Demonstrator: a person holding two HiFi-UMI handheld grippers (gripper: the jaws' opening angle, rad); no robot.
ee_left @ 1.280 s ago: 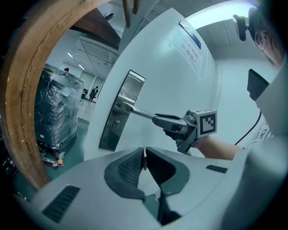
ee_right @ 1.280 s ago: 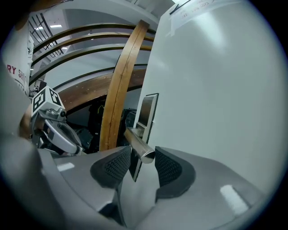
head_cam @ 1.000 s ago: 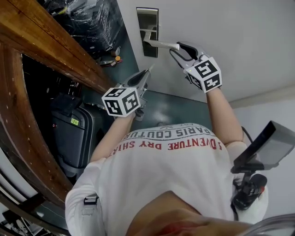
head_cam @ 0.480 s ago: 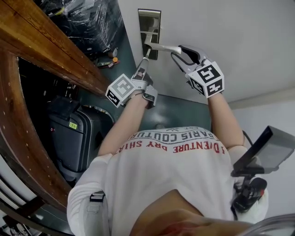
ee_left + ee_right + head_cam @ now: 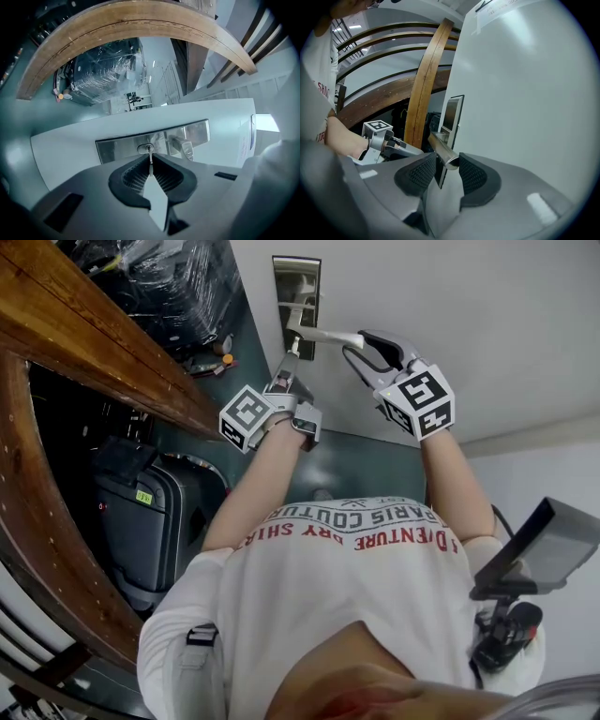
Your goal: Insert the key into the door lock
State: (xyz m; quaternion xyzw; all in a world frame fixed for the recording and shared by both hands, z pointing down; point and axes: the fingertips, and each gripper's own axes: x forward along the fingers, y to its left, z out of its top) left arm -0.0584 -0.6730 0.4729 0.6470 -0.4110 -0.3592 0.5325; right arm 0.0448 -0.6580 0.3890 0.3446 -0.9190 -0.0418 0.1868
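A steel lock plate (image 5: 296, 296) sits on the white door (image 5: 450, 306), with a lever door handle (image 5: 323, 334) sticking out of it. My right gripper (image 5: 362, 339) is shut on the handle's free end (image 5: 446, 156), which lies between its ribbed pads. My left gripper (image 5: 290, 367) points at the plate and is shut on a thin silver key (image 5: 150, 165). The key's tip meets the keyhole (image 5: 146, 149) just left of the handle (image 5: 183, 148). How far the tip has gone in is not visible.
A heavy curved wooden beam (image 5: 84, 329) runs along the left, close to my left arm. Below it stands a dark suitcase (image 5: 141, 517), and a plastic-wrapped bundle (image 5: 178, 282) lies beyond. A black device (image 5: 534, 549) hangs at the person's right side.
My left gripper has moved up toward the lock plate and rolled about its own axis, bringing the key's tip to the keyhole. The right gripper has kept still on the handle.
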